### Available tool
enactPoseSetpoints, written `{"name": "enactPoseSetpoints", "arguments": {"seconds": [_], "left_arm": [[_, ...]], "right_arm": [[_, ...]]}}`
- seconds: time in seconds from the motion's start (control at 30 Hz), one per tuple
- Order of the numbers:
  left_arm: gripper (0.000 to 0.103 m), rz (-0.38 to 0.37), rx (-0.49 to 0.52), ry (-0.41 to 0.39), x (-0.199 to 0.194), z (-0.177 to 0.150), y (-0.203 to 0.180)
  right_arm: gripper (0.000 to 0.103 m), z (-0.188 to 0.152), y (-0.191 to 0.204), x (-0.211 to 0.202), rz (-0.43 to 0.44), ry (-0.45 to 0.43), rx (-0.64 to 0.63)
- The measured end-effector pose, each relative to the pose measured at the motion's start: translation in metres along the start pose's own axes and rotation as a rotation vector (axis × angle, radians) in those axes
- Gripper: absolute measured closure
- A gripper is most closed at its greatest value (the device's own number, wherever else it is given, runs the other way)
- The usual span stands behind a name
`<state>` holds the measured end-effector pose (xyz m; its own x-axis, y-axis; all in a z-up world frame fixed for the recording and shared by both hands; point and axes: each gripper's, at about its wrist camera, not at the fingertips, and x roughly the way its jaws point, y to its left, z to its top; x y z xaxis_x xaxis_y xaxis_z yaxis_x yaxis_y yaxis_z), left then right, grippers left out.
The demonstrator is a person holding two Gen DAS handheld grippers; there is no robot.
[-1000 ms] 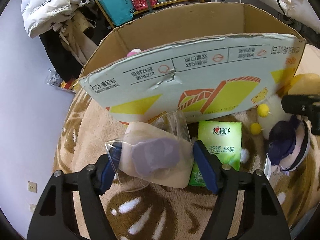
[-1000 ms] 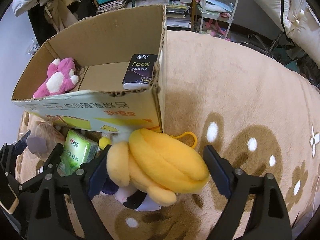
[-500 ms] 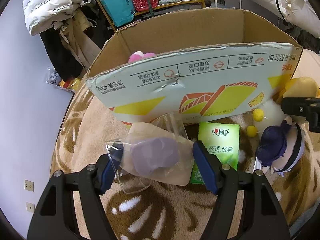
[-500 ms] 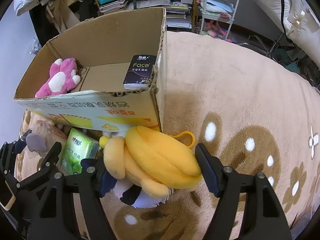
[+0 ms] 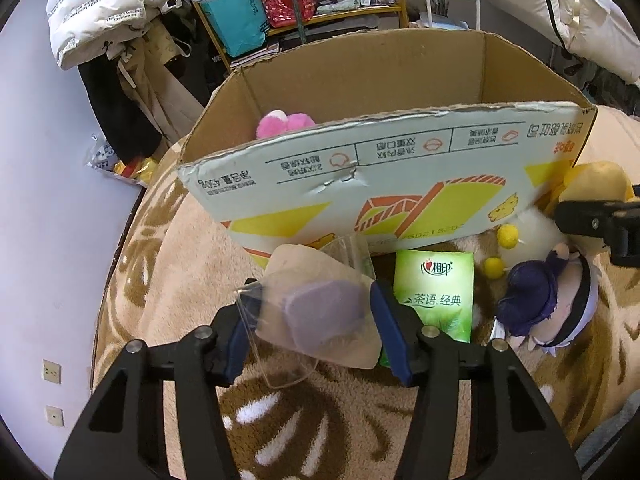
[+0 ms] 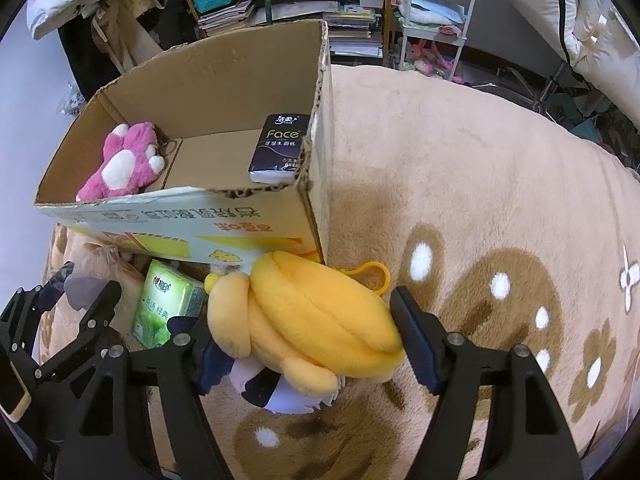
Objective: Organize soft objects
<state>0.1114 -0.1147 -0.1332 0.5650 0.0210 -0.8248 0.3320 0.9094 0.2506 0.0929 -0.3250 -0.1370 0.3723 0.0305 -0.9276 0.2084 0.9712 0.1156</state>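
Observation:
My left gripper [image 5: 316, 320] is shut on a clear plastic bag holding a beige and purple soft pad [image 5: 320, 308], held above the carpet in front of the cardboard box [image 5: 360, 168]. My right gripper [image 6: 304, 332] is shut on a yellow banana plush [image 6: 316, 312], held at the box's right front corner [image 6: 316, 216]. A green tissue pack [image 5: 436, 288] and a purple-haired doll [image 5: 544, 296] lie on the carpet below the box. Inside the box lie a pink paw plush [image 6: 124, 160] and a black Face tissue pack [image 6: 280, 148].
A beige carpet with brown flower patterns [image 6: 480, 200] covers the floor. Shelves [image 5: 304, 0], a white jacket [image 5: 104, 4] and a white rack [image 6: 436, 4] stand behind the box. A wall [image 5: 40, 200] is at the left.
Both grippers have risen with their loads: the box rim sits lower in both views and more of the box's inside shows. The bag and the banana plush stay gripped.

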Motion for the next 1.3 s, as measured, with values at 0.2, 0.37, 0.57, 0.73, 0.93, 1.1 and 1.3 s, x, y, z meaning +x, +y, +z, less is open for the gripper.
{"name": "enactPoseSetpoints", "arguments": {"seconds": [0.2,0.37,0.57,0.73,0.93,1.1,1.3], "left_arm": [[0.048,-0.006,0.004,-0.001,-0.004,0.000,-0.001],[0.053,-0.027,0.006,0.004,-0.008,0.000,0.001],[0.059,-0.046,0.002,-0.009,-0.015,0.001,0.002],[0.063,-0.054,0.015,-0.032,-0.024,0.002,-0.002],[0.067,-0.044,0.041,-0.044,-0.029,0.001,-0.008],[0.070,-0.040,0.059,-0.053,-0.033,0.000,-0.011],[0.071,-0.049,0.051,-0.059,-0.037,0.000,-0.011]], "right_arm": [[0.026,-0.001,0.001,0.000,-0.004,-0.001,-0.006],[0.027,0.000,0.002,-0.005,0.006,-0.009,-0.005],[0.029,0.001,0.004,-0.011,0.018,-0.022,-0.012],[0.029,0.001,0.003,-0.018,0.025,-0.040,-0.004],[0.029,-0.001,0.005,-0.024,-0.002,-0.076,-0.025],[0.029,-0.002,0.009,-0.029,-0.015,-0.095,-0.042],[0.029,-0.004,0.009,-0.038,-0.005,-0.121,-0.050]]}}
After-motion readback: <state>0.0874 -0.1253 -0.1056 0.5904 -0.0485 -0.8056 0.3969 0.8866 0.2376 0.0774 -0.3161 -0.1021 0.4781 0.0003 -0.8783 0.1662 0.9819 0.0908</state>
